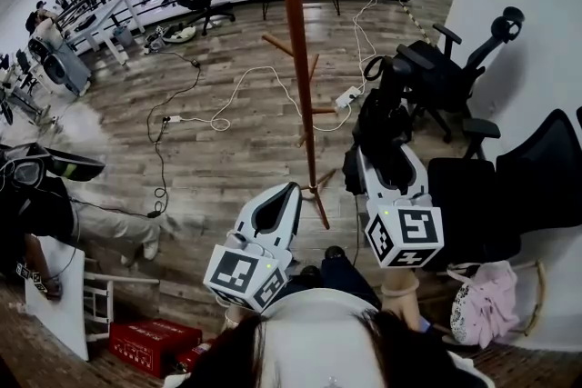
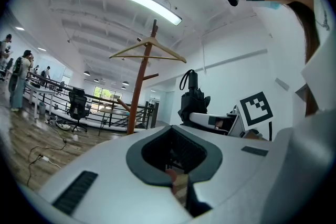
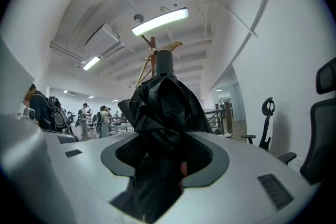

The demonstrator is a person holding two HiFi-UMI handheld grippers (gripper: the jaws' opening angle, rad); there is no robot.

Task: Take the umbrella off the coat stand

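Note:
A folded black umbrella (image 1: 381,118) stands between the jaws of my right gripper (image 1: 371,161), which is shut on it; its strap loop (image 1: 371,68) points away from me. In the right gripper view the umbrella (image 3: 165,107) fills the middle and hides most of the jaws of that gripper (image 3: 169,162). The brown wooden coat stand (image 1: 299,59) rises just left of the umbrella, apart from it, with a hanger across its top (image 2: 147,52). My left gripper (image 1: 287,193) is held beside the right one, shut and with nothing in it. From the left gripper view the umbrella (image 2: 192,97) shows upright to the right of the stand.
Black office chairs (image 1: 457,73) stand along the white wall on the right, another one (image 1: 536,182) nearer me. White cables and a power strip (image 1: 348,95) lie on the wood floor behind the stand's feet (image 1: 318,188). A person (image 1: 41,200) sits at left; a red box (image 1: 155,343) lies near my feet.

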